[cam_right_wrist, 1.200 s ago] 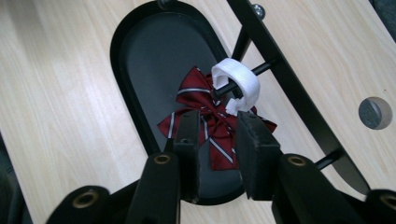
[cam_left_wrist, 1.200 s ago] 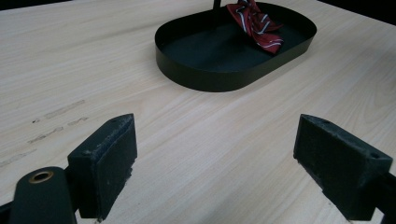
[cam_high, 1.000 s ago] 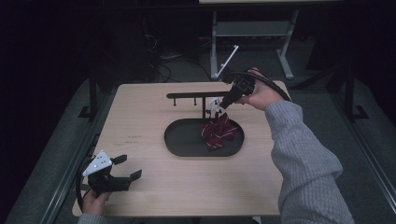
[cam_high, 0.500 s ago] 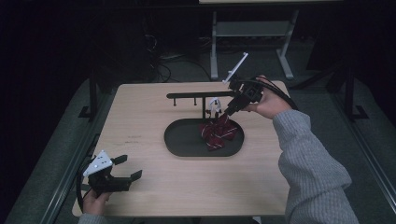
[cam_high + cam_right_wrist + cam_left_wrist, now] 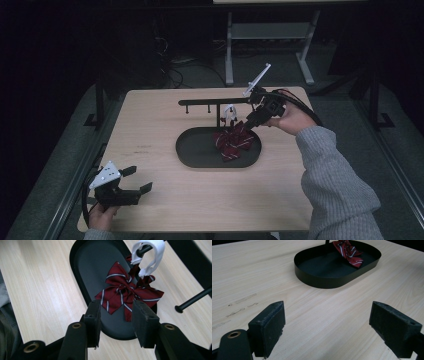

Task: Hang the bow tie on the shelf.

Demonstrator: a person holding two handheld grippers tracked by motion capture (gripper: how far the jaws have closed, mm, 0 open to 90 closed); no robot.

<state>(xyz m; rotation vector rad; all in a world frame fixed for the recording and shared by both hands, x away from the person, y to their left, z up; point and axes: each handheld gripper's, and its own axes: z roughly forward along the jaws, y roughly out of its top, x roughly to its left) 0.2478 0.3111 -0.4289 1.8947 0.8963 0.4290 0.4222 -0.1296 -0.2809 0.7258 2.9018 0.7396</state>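
right gripper view shows what the high view blurs: the striped maroon fabric bow (image 5: pixel 126 296) hangs by a white strap (image 5: pixel 152 252) from a black rod, over the oval black tray (image 5: pixel 82 277). the right gripper (image 5: pixel 116 315), jaws just opening, holds nothing; the left gripper (image 5: pixel 327 326) rests open on the woodgrain table (image 5: pixel 249 272).

The right gripper (image 5: pixel 245 125), right of centre in the high view, is black with a pale grey three-cornered plate on top and black cables trailing behind. The grey knitted sleeve (image 5: pixel 340 185) fills the lower right. The left gripper (image 5: pixel 135 180), lower left, is black with the same pale plate. Both gripper views show blocky black jaws with matte pads and brass-ringed holes near their bases.
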